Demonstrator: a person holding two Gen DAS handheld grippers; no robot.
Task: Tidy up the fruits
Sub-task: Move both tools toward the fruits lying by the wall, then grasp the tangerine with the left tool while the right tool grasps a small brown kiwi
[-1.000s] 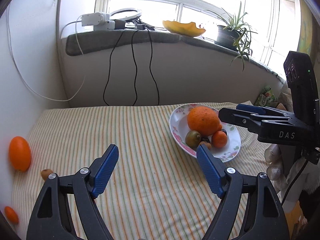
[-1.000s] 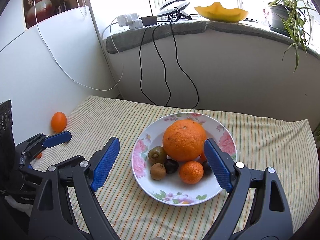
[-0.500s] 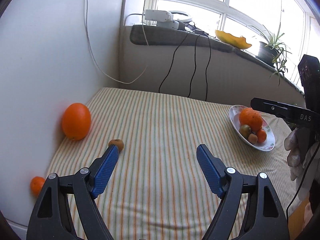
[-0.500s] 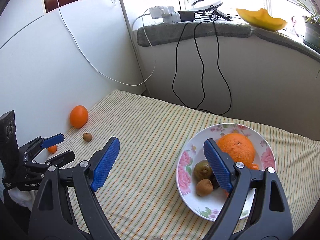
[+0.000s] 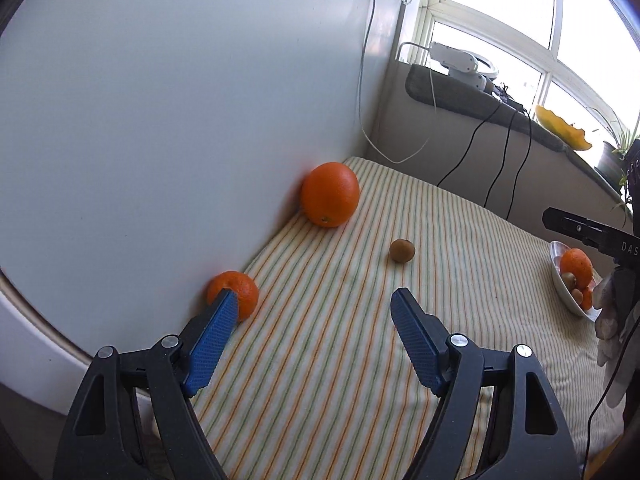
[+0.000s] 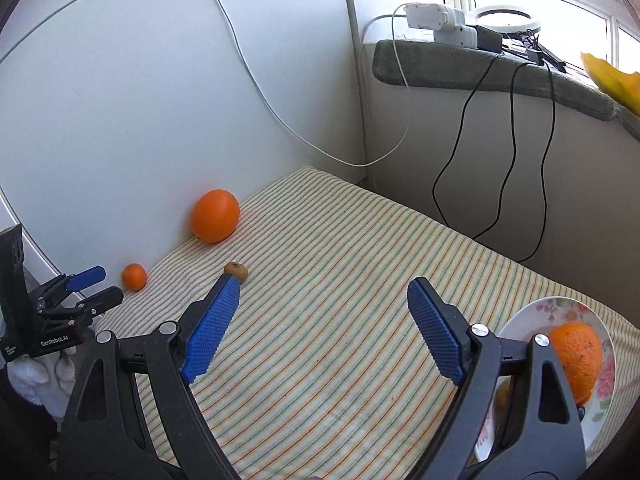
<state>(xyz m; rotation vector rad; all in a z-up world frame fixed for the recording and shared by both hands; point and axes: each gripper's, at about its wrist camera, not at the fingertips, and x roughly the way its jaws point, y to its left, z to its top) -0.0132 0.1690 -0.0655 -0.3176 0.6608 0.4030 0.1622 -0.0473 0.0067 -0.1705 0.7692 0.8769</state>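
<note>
A big orange [image 5: 330,194] rests against the white wall on the striped cloth; it also shows in the right wrist view [image 6: 215,216]. A small mandarin [image 5: 236,294] lies by the wall, just beyond my left fingertip; it also shows in the right wrist view [image 6: 134,277]. A brown kiwi [image 5: 402,250] lies between them, further out, and shows in the right wrist view [image 6: 236,271]. The flowered plate [image 6: 556,312] with a large orange [image 6: 578,356] and small fruits is at the right. My left gripper [image 5: 312,308] is open and empty. My right gripper [image 6: 324,296] is open and empty.
The white wall [image 5: 180,120] borders the cloth on the left. A grey windowsill [image 6: 480,68] with a power strip, ring light and hanging black cables [image 6: 512,152] runs along the back. A yellow dish [image 5: 564,132] and a plant sit on the sill.
Both grippers have swung left, away from the plate and toward the loose fruit by the wall. The left gripper has come close to the mandarin. Both stay open.
</note>
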